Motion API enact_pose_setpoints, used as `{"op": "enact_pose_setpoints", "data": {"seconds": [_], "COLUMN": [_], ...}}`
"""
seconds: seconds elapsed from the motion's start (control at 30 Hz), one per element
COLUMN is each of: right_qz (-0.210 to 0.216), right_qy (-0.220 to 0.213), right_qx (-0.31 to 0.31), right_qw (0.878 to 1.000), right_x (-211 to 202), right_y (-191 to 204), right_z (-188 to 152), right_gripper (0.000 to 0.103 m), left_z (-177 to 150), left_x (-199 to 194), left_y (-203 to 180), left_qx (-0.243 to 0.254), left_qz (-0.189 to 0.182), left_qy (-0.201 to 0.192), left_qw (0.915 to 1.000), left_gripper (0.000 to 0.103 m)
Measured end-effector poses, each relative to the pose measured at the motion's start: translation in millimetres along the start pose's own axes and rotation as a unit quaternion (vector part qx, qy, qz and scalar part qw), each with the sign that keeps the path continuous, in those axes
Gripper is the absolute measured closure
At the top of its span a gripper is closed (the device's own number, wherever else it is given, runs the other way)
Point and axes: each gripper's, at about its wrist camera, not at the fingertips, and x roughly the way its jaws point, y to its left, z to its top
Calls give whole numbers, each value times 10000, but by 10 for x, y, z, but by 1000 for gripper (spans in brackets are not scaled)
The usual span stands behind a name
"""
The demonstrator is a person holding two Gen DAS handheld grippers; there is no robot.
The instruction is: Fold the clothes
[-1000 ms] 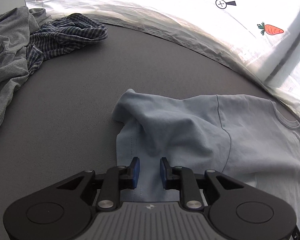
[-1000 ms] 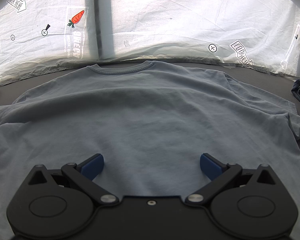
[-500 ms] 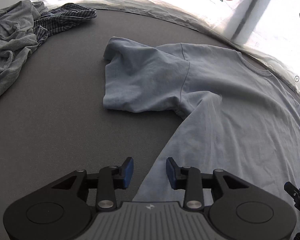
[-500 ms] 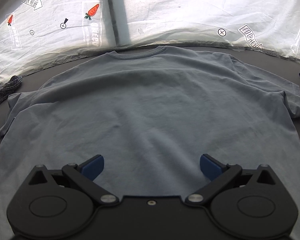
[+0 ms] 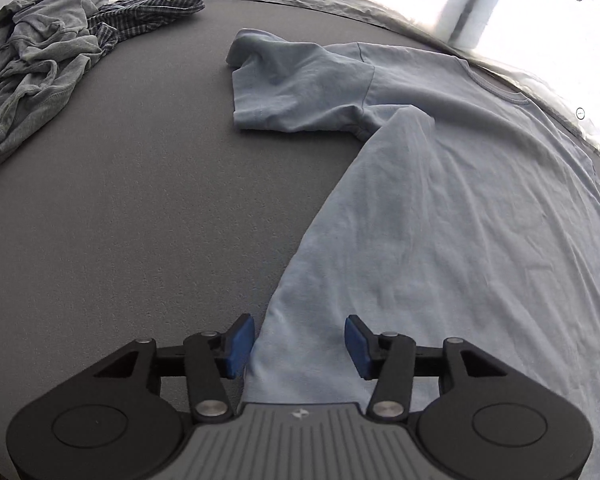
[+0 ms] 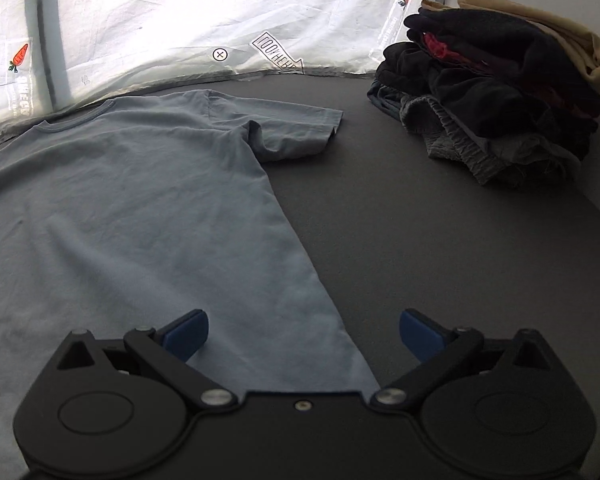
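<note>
One light blue T-shirt [image 5: 440, 200] lies spread flat on your grey desk [image 5: 140, 200]. Your left tongs [image 5: 299, 340] and right tongs [image 6: 304, 330] gape open at its lower corners. Two clothing piles: crumpled [image 5: 40, 52], and seemingly folded [image 6: 496, 88].

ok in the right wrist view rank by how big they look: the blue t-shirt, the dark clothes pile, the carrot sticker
1. blue t-shirt, by far the largest, though it lies nearest the camera
2. dark clothes pile, farther back on the right
3. carrot sticker, tiny on the white backdrop
</note>
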Motion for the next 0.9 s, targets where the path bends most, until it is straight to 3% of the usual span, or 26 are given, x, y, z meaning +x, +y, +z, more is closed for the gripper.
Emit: {"op": "enact_pose_setpoints", "data": {"seconds": [0.47, 0.5, 0.53, 0.6, 0.63, 0.7, 0.73, 0.8, 0.9], "right_qz": [279, 313, 345, 410, 443, 564, 477, 299, 400], "right_qy": [375, 370, 362, 322, 300, 242, 223, 145, -82], "right_qx": [235, 204, 149, 73, 37, -126, -338, -841, -918], "right_qw": [9986, 9986, 9986, 9986, 9986, 9980, 9980, 9959, 9949], "right_x": [-305, -323, -341, -385, -407, -478, -519, -608, -828], "right_y": [-341, -355, -364, -372, -375, -361, -330, -261, -343], "right_z": [-465, -484, -502, -503, -502, -490, -489, -497, -471], "right_gripper": [0, 2, 2, 17, 25, 81, 98, 101, 102], "left_z": [-644, -673, -702, -739, -753, -772, -780, -786, -742], "left_x": [-282, -290, -297, -319, -331, -366, -403, -500, -676], "left_y": [63, 61, 58, 47, 40, 17, 2, 6, 87], "left_qx": [206, 187, 169, 126, 103, 117, 155, 136, -45], "left_qz": [72, 98, 125, 114, 92, 41, -35, -112, -274], "left_qy": [8, -10, -27, -66, -87, -125, -144, -190, -253], "left_qw": [9998, 9998, 9998, 9998, 9999, 9998, 9998, 9997, 9993], "left_gripper": [47, 52, 68, 91, 96, 98, 99, 99, 99]}}
